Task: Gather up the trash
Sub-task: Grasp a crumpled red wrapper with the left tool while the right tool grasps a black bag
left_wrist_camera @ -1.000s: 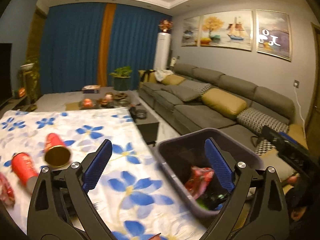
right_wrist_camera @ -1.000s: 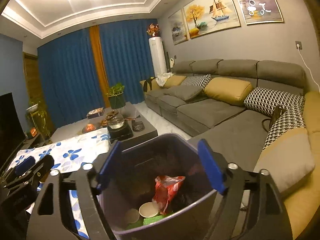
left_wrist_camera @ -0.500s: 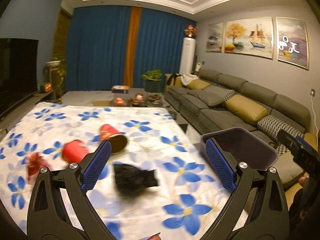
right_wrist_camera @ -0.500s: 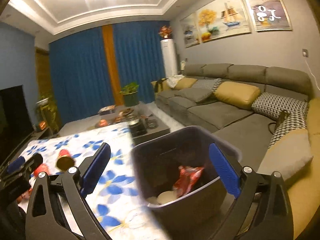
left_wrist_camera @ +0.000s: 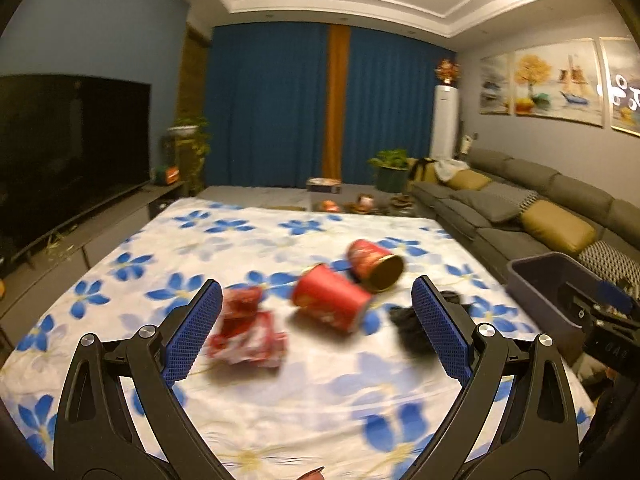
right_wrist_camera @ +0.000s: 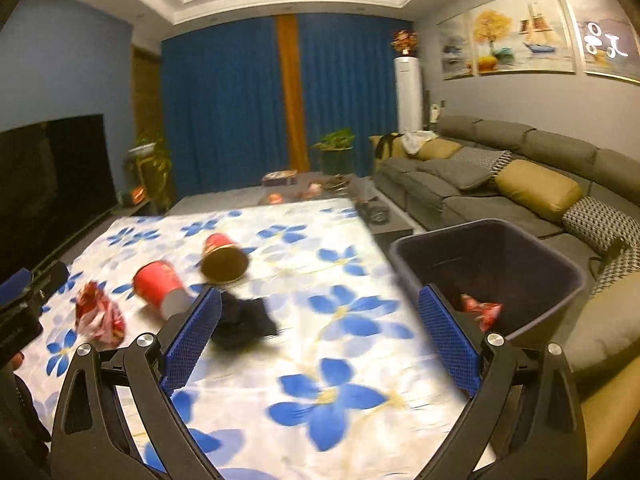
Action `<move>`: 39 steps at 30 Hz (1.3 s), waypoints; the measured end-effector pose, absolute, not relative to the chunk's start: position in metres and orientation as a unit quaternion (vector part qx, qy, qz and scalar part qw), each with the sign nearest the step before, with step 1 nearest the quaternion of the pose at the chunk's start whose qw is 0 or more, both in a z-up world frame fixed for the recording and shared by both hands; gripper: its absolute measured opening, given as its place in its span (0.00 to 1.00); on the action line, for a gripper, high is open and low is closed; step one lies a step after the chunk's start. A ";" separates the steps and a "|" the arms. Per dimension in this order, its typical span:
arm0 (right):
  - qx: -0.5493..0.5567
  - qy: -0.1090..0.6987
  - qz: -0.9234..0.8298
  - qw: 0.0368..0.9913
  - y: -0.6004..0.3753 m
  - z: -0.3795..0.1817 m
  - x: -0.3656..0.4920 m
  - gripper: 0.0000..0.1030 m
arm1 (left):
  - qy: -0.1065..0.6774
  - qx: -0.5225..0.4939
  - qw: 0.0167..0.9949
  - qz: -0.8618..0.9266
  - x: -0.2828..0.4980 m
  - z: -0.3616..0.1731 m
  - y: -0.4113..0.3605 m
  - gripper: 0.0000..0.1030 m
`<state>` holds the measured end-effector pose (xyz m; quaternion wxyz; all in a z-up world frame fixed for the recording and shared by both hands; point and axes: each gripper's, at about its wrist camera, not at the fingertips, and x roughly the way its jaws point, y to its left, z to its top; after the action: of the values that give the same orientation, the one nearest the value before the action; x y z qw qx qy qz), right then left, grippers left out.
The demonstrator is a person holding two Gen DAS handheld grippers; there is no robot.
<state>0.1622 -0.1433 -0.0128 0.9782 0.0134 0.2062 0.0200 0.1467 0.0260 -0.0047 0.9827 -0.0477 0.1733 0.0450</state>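
Both views have swung from the bin (right_wrist_camera: 492,264) to the littered tablecloth (left_wrist_camera: 280,392). My left gripper (left_wrist_camera: 316,336) and right gripper (right_wrist_camera: 320,344) hang released, empty; I judge the red cup (left_wrist_camera: 326,300) next.

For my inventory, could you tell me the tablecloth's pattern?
White tablecloth with blue flowers; clearest in the left wrist view.

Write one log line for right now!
left gripper: open, empty | right gripper: open, empty | table: two red cups, wrapper, black scrap | bin: partly filled

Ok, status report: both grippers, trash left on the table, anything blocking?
Left gripper open, empty. Right gripper open, empty. Four pieces on floral cloth: red paper cup, red can, red wrapper, black crumpled wad. Nothing blocking.
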 end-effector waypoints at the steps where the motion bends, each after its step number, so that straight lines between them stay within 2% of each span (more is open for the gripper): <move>1: 0.007 0.208 0.026 0.978 -0.134 -0.016 0.164 0.92 | 0.175 -0.051 0.982 0.051 0.145 -0.006 0.033 0.91; 10: -0.018 0.227 0.046 0.973 -0.083 -0.036 0.195 0.92 | 0.178 -0.065 0.977 0.094 0.144 -0.016 0.087 0.91; 16: -0.014 0.233 0.041 0.972 -0.074 -0.041 0.216 0.88 | 0.182 -0.072 0.976 0.097 0.153 -0.021 0.102 0.91; 18: -0.015 0.238 0.042 0.970 -0.073 -0.044 0.223 0.79 | 0.178 -0.078 0.977 0.092 0.157 -0.020 0.104 0.91; 26: -0.023 0.273 0.048 0.960 -0.067 -0.064 0.246 0.63 | 0.209 -0.073 0.972 0.076 0.179 -0.041 0.100 0.91; 34: -0.023 0.303 0.059 0.951 -0.065 -0.077 0.258 0.30 | 0.234 -0.081 0.966 0.071 0.195 -0.051 0.104 0.91; 36: -0.024 0.305 0.063 0.950 -0.065 -0.077 0.258 0.18 | 0.239 -0.083 0.965 0.071 0.199 -0.052 0.105 0.91; 39: -0.026 0.297 0.064 0.952 -0.065 -0.076 0.256 0.12 | 0.243 -0.082 0.964 0.069 0.204 -0.053 0.105 0.89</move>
<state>0.2557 -0.0646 -0.0758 0.9524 -0.0264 0.2969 0.0638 0.2043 0.1050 -0.0530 0.9641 -0.0815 0.2432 0.0689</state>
